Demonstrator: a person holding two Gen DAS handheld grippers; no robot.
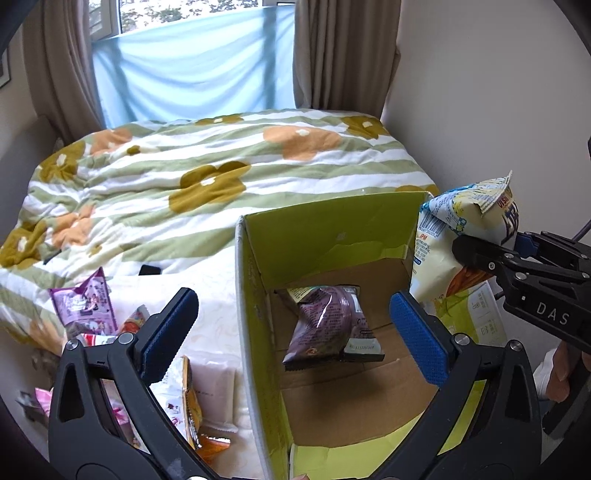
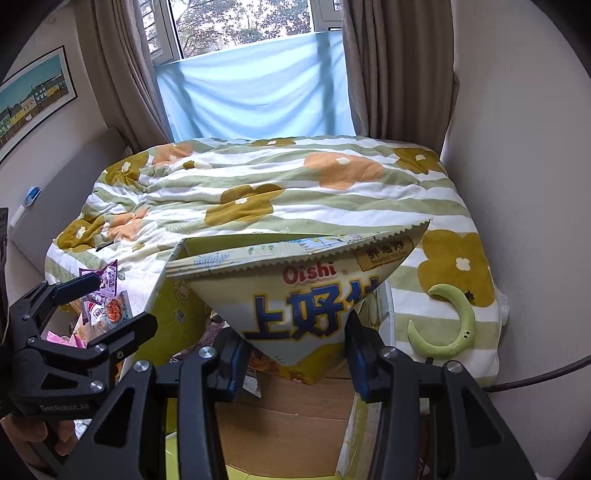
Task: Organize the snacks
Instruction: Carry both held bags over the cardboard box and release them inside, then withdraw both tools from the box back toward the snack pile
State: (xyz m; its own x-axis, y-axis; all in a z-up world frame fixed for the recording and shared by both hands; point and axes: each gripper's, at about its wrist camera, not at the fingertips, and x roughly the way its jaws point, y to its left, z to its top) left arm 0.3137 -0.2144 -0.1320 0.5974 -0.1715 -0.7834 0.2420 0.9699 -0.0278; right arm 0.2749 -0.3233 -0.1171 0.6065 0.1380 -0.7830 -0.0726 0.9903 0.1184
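A bed filled the room under a window (image 2: 240,22), its lower panes covered by a pale blue sheet (image 1: 192,74) between beige curtains (image 2: 122,74). A quilt (image 1: 221,166) with green stripes and ochre and orange flowers lay rumpled over the mattress, and a framed picture (image 2: 33,99) hung on the left wall. A green crescent-shaped cushion (image 2: 450,328) rested on the quilt near the right wall.

An open cardboard box (image 1: 251,332), yellow-green outside and brown inside, stood on the bed's near end. On its floor lay one purple snack packet (image 1: 328,325), tilted, with bare cardboard around it. The left gripper (image 1: 291,336) hung over the box with its jaws spread wide and nothing between them; the box's left wall stood between its two blue pads (image 1: 421,339). The right gripper (image 2: 295,354) was clenched on a cream Oishi chip bag (image 2: 306,299), gripping its lower end and holding it above the box's right side, close to the wall.

Left of the box, loose snack packets (image 1: 88,306) lay scattered on the bedding, purple, pink and orange ones; how many was hard to tell behind the gripper. The box sat close to the right wall, leaving little room there, while the quilt beyond lay open.
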